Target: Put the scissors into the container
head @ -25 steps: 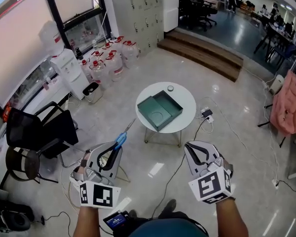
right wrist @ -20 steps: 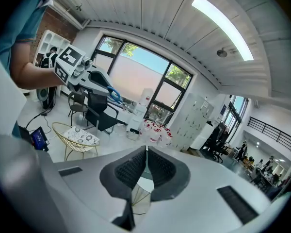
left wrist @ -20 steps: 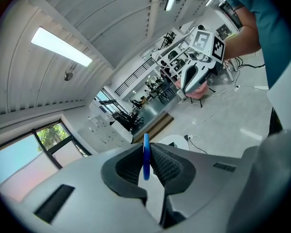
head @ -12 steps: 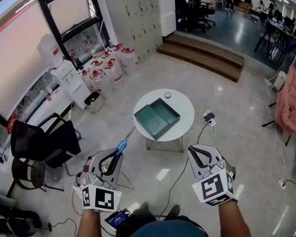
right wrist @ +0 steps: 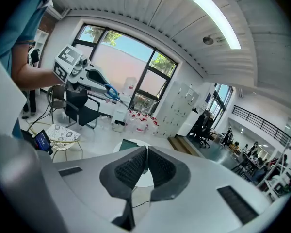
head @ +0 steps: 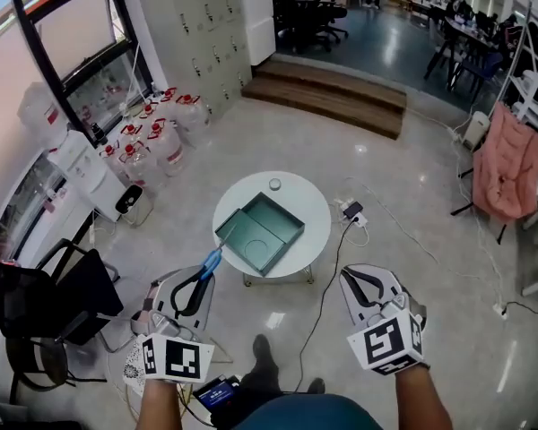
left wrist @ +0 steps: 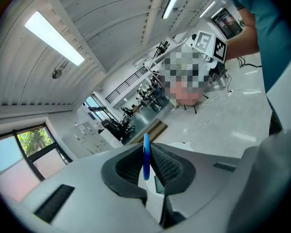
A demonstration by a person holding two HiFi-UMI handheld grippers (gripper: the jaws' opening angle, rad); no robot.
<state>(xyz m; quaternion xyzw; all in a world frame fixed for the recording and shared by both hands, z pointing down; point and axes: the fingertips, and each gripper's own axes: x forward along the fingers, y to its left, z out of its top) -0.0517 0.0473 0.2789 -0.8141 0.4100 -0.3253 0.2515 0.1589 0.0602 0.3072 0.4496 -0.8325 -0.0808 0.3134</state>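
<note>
Both grippers came closer to the round white table (head: 307, 206). Near its front, the left gripper (head: 200, 279) clamps slim blue-handled scissors (head: 212, 260), the metal tip perhaps above the table's rim. The right gripper (head: 353, 279) has its ribbed pads pressed together. On the table sits a square green container (head: 260, 233).

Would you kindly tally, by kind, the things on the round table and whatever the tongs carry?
green container: 1
small round object: 1
scissors, held in the left tongs: 1
Total: 3
</note>
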